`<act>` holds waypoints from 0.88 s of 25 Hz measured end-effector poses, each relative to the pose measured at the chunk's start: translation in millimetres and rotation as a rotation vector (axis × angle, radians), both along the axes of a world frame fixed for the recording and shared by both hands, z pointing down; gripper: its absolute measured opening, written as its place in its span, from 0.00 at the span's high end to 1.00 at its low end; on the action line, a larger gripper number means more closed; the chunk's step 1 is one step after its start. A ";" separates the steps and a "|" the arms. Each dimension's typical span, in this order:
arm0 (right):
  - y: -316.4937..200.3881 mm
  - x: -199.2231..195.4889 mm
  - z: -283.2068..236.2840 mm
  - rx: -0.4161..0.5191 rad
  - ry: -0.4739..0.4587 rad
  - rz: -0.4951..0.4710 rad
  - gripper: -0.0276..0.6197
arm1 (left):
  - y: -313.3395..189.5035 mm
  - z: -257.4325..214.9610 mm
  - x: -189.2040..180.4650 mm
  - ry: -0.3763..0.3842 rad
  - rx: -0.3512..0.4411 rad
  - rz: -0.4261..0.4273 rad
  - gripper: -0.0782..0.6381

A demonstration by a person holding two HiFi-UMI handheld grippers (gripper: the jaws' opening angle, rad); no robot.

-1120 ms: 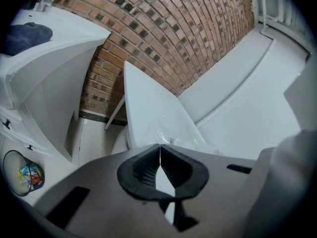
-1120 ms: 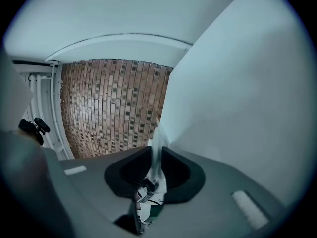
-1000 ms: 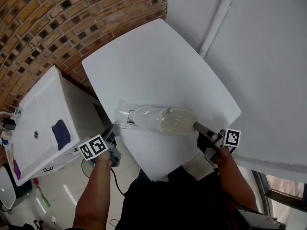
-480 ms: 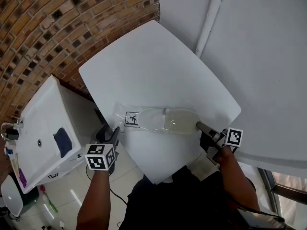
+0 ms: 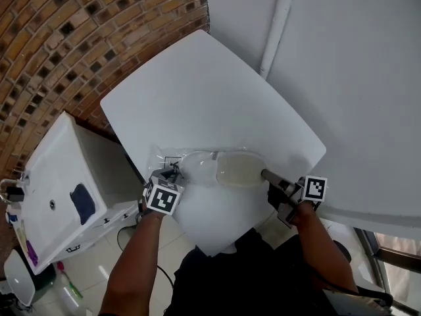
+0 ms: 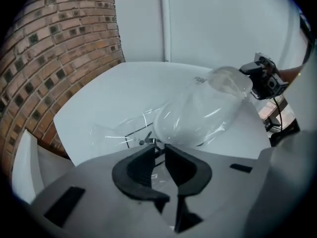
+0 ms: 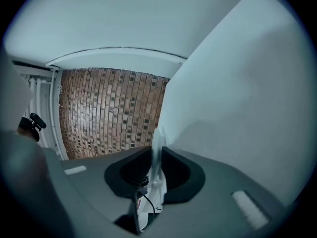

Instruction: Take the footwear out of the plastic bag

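Head view: clear plastic bag (image 5: pixel 164 158) lies flat near the front edge of the white table (image 5: pixel 210 97), w/ the footwear (image 5: pixel 223 168) inside it, lengthwise, btwn the two tools. Right gripper (image 5: pixel 266 175) is clamped on the bag's right end; its own view shows a bunched strip of film pinched btwn the pads. Left gripper (image 5: pixel 172 174) sits at the opposite end by the printed warning label, pointing steeply down. Its jaws have just been closing and now stand a narrow gap apart w/ loose film in that gap, no firm bite visible yet. Step in hand, as judged: get a hold at the left end so the bag can be opened or drawn off the footwear. To do it well: close on film only, not the footwear's edge. Take one layer if the mouth is on that side (can't tell which end is open). Use the right clamp as a steady anchor, and pull along the bag's length, low over the table, so the thin film doesn't tear or slip.
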State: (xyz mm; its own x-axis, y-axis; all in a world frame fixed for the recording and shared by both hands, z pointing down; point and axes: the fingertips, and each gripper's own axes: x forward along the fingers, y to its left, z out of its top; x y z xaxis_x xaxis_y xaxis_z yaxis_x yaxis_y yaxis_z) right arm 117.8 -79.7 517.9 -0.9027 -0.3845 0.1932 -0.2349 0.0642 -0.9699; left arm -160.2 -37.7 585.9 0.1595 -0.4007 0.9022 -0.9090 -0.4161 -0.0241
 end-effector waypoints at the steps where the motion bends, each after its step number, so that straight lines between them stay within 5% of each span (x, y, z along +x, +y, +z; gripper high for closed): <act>1: -1.2 -0.5 -0.4 0.003 0.001 -0.002 0.85 | -0.9 1.5 -1.2 -0.006 0.000 -0.006 0.82; 10: -10.1 0.6 1.4 0.000 -0.009 0.007 0.85 | -15.0 11.3 -4.1 -0.057 0.003 -0.042 0.88; 22: -17.4 29.4 -6.4 -0.002 -0.049 0.067 0.86 | -30.6 10.3 -14.1 0.002 -0.009 -0.161 0.88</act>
